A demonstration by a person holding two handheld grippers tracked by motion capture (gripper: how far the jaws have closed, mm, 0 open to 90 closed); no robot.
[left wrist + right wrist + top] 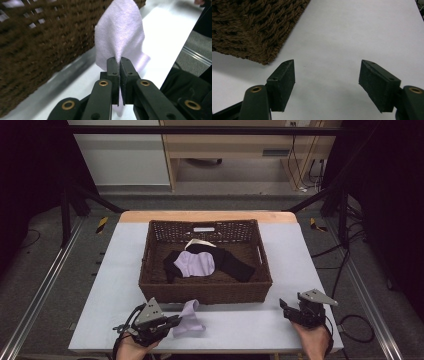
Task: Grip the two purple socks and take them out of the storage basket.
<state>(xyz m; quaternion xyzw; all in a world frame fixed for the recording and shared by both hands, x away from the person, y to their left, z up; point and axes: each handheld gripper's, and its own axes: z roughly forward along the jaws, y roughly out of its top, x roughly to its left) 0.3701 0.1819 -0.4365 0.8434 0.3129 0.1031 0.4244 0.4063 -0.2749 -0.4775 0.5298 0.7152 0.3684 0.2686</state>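
A: What do you see on the left side, next to the basket (150, 285)?

B: My left gripper (172, 321) is just in front of the basket's near wall. Its jaws are pinched tight on a light purple cloth (188, 320). The cloth hangs from the jaws and its bottom rests on the table (250, 325), right beside the basket.

A: What is inside the basket?

B: A black and purple piece of clothing (200, 264) lies in the middle of it. A cream bit (199, 242) peeks out behind it.

A: And on the right?

B: My right gripper (327, 83) sits near the basket's front right corner. Its jaws are wide apart with nothing between them, just bare table.

A: How far along are we?

B: I think one piece is out of the basket and one is left inside. I can't tell for sure which way the cloth is going.
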